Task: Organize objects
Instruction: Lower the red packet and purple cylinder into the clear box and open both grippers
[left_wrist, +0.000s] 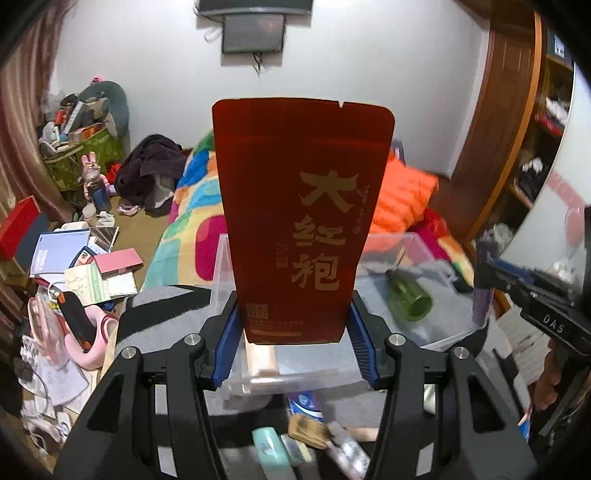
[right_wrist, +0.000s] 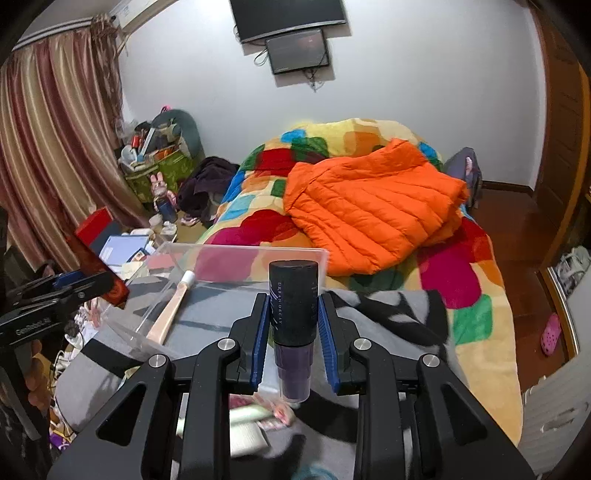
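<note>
The left claw (left_wrist: 295, 328) points forward and level, its blue-padded fingers (left_wrist: 226, 347) clenched on the lower edge of a tall dark-red foil tea pouch with gold Chinese characters (left_wrist: 301, 221), which stands upright above the near end of a clear rectangular plastic bin (left_wrist: 436, 332). Inside that bin a green glass bottle (left_wrist: 408, 299) lies on its side toward the right wall, and a pale wooden-handled brush (left_wrist: 262, 356) lies just below the pouch. The right claw (right_wrist: 293, 325) is also held level, its fingers (right_wrist: 258, 339) gripping a dark cylindrical cosmetic bottle with a black cap and purple base (right_wrist: 293, 314), upright and just beside the bin's right wall (right_wrist: 258, 254). From the right wrist view, the brush (right_wrist: 170, 314) leans inside the bin, and the left claw (right_wrist: 66, 291) shows left of the bin with the red pouch (right_wrist: 99, 273). The bin rests on a grey and black blanket (right_wrist: 388, 314) at the foot of a bed, with an orange quilted jacket (right_wrist: 373, 214) beyond it.
</note>
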